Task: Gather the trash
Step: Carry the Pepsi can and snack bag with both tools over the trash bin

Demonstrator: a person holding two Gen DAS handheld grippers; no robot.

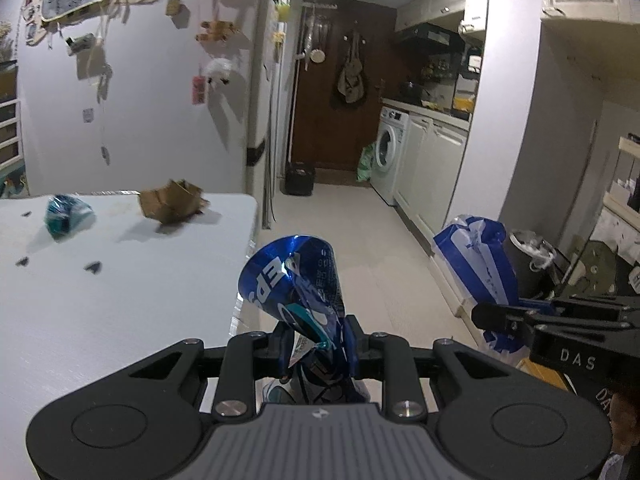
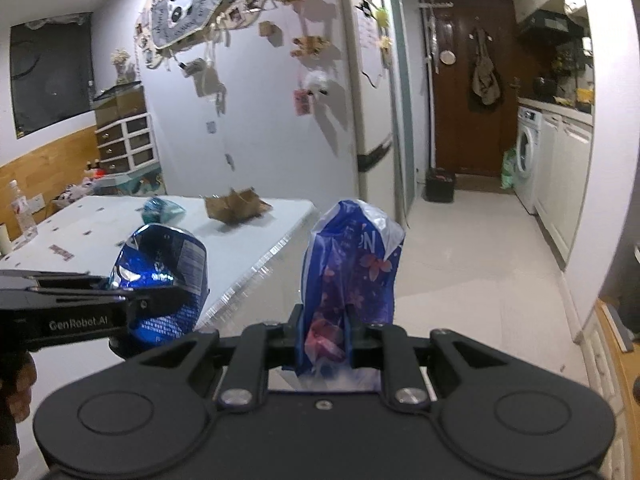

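Left gripper [image 1: 318, 346]: I am clamping a crumpled blue snack bag [image 1: 294, 280].
Right gripper [image 2: 323, 342]: I am pinching a purple-and-white plastic bag [image 2: 352, 264].
Left to collect: teal wrapper [image 1: 66, 216] and torn cardboard box [image 1: 172, 202] are lying on the white table [image 1: 100, 320].
Likely destination: I am heading, I judge, toward the bin [image 1: 528, 258] by the wall.

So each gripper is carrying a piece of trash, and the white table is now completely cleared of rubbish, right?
Not quite. Each gripper does carry trash, but the white table is not cleared: a crumpled brown cardboard box and a teal wrapper still lie on it, as the right wrist view shows.
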